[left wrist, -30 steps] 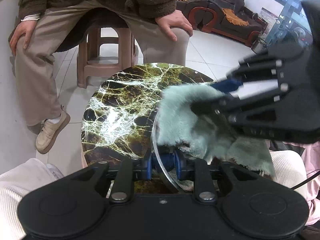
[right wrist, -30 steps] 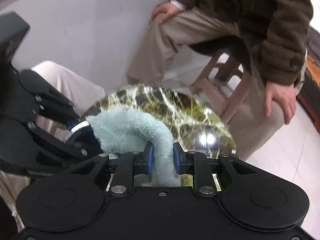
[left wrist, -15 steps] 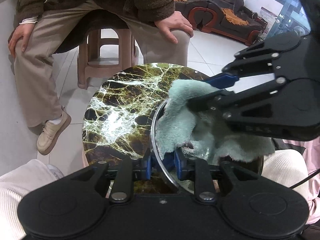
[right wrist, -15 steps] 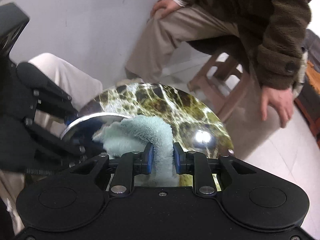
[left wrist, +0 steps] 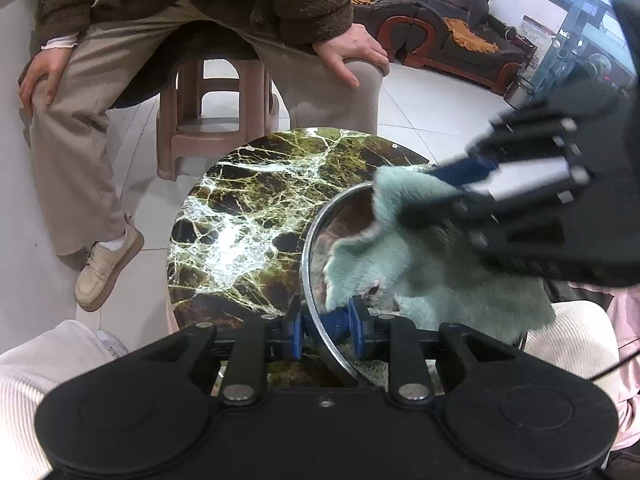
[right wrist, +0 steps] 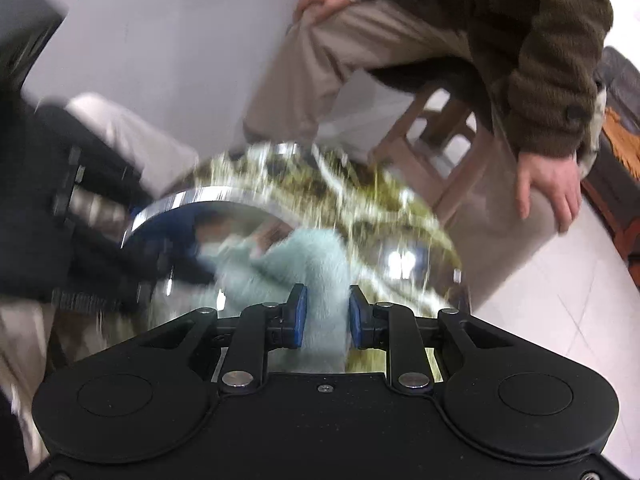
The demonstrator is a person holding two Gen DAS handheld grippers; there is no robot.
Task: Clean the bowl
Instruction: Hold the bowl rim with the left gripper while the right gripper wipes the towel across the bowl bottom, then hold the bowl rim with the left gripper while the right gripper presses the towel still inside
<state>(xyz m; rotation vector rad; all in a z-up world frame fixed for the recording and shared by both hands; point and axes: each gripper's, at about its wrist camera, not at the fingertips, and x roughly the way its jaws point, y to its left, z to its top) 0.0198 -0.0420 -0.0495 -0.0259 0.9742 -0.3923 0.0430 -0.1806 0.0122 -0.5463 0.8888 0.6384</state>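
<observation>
Wiping was under way: the left hand-held gripper (left wrist: 326,330) pinched the rim of the shiny round steel bowl (left wrist: 310,240) above the round marbled surface (left wrist: 240,220), while the right hand-held gripper (right wrist: 324,316) clenched the fluffy pale-green cloth (right wrist: 296,268) inside it. Next, probably, another sweep across unwiped metal.

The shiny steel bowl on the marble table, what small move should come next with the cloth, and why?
Probably sweep the fluffy pale green cloth toward the bare near-left wall of the shiny steel bowl. The right claw pinches the cloth inside the bowl, the left claw clamps the rim to steady it, and that stretch of the inside is uncovered.
</observation>
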